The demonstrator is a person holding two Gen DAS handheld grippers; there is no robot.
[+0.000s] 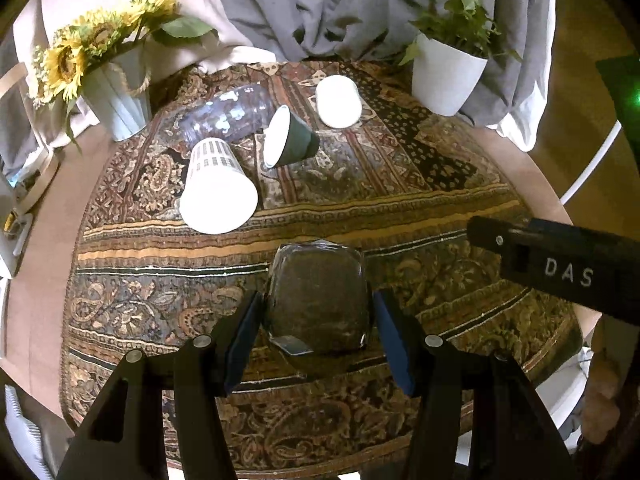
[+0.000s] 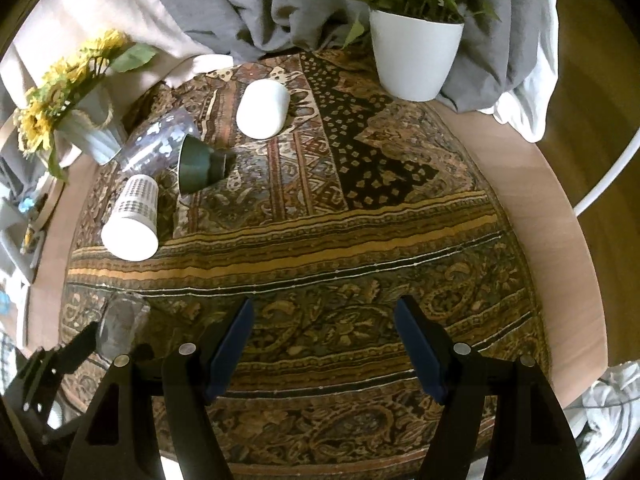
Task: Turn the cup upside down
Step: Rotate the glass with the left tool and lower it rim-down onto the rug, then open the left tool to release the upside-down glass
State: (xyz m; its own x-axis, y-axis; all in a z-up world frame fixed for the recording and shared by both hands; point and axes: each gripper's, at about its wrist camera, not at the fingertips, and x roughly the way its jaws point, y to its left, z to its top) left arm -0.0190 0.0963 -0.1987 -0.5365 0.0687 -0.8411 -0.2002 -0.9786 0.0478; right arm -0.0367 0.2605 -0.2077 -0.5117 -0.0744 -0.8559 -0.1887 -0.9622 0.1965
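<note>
A clear glass cup (image 1: pixel 318 300) stands on the patterned cloth between the two blue pads of my left gripper (image 1: pixel 318 322); the pads sit close against its sides. It also shows at the left edge of the right wrist view (image 2: pixel 120 328), next to the left gripper's finger. My right gripper (image 2: pixel 324 344) is open and empty, low over the cloth. Its black body shows in the left wrist view (image 1: pixel 560 268), right of the glass cup.
On the cloth behind lie a white patterned cup (image 1: pixel 216 192), a dark green cup (image 1: pixel 290 138), a white cup (image 1: pixel 338 100) and a clear plastic cup (image 1: pixel 228 114). A sunflower vase (image 1: pixel 116 96) stands back left, a potted plant (image 1: pixel 446 76) back right. Grey fabric hangs behind.
</note>
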